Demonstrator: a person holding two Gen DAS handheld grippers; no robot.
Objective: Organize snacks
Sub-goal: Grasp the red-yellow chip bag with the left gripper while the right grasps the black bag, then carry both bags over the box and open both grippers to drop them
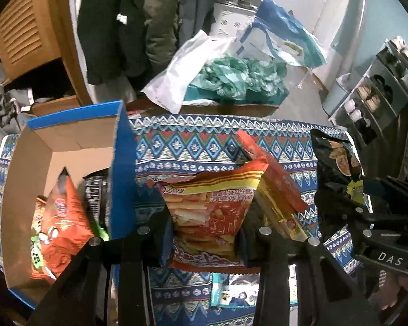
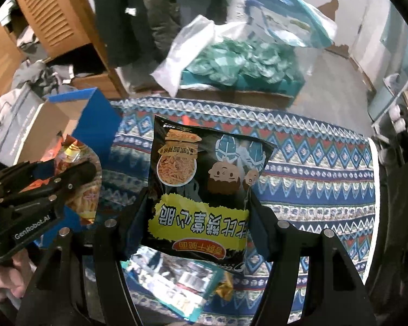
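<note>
Left wrist view: left gripper (image 1: pixel 206 233) clamps red bag (image 1: pixel 212 212), lifted above cloth (image 1: pixel 204 146), just beside box (image 1: pixel 40 146) already holding orange bag (image 1: pixel 59 217), likely its destination. Right gripper (image 2: pixel 198 217) pinches black bag (image 2: pixel 201 184) clear of cloth, probably also box-bound.

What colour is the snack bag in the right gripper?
Black bag with a yellow band, gripped by the right gripper; right wrist view shows it best.
</note>
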